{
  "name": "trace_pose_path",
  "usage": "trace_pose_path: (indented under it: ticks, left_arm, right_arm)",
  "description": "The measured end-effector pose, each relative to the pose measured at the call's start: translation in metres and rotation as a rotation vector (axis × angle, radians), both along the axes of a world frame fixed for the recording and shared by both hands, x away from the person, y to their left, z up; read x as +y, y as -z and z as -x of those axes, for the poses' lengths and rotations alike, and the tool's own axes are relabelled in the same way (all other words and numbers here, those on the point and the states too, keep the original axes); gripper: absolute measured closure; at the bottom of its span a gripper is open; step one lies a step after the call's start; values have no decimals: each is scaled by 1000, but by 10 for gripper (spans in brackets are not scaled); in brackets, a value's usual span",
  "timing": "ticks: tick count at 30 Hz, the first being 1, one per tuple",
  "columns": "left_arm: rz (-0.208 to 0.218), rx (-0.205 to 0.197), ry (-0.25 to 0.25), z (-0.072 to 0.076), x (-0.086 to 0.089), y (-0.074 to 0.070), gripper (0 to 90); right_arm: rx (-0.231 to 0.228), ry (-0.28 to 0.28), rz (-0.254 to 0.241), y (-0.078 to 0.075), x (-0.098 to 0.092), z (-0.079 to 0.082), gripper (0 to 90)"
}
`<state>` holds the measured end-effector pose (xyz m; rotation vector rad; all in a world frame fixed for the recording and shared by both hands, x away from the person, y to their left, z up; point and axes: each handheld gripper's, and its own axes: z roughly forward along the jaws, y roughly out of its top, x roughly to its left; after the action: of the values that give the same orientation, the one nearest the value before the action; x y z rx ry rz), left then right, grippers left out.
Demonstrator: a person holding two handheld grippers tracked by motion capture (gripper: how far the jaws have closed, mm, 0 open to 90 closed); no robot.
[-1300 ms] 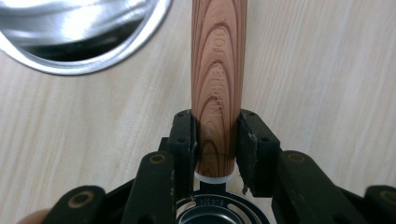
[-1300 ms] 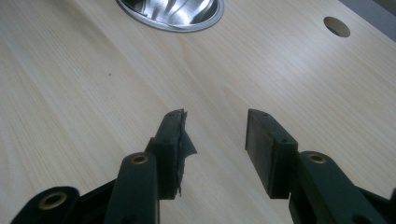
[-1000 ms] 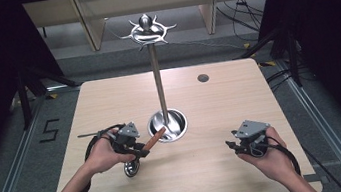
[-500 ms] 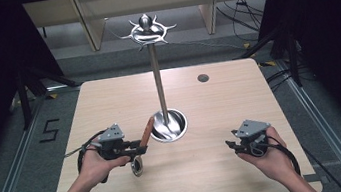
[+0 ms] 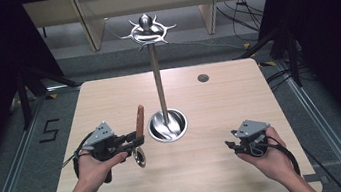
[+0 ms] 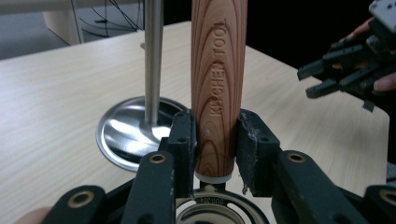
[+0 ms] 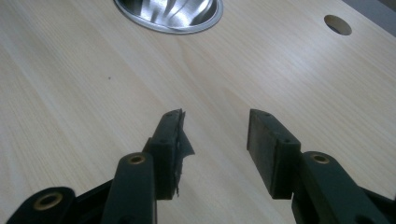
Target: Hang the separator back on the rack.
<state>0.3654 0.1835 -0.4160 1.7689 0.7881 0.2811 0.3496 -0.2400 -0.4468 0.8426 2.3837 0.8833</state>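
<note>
The left gripper (image 5: pixel 137 140) still squeezes the wooden handle (image 5: pixel 139 121), now standing upright instead of leaning toward the stand (image 5: pixel 159 85). The right gripper (image 5: pixel 232 145) stays wide apart, holding nothing.

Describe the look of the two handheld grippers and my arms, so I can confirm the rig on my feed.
Both the left gripper and the right gripper are black, each topped by a grey three-cornered plate and trailing a black cable. Their fingers are flat black pads on arms with brass-coloured rivets; one pad's lining is torn and frayed. The forearms are bare, with no sleeves or gloves.
</note>
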Motion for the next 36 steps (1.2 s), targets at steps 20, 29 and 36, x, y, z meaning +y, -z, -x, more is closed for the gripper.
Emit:
trace_pose_path:
  ticks: [20,29,36]
  left_arm:
    - [33,-135,-194,11,-7,-24,684]
    - [39,-162,-244,11,-7,-31,683]
    - [36,-180,-267,11,-8,-37,683]
  right_arm:
    - [-9,-16,1,-1,0,0,562]
    - [-25,-16,3,-1,-1,-1,561]
    - [-29,-8,-1,-2,-1,-1,556]
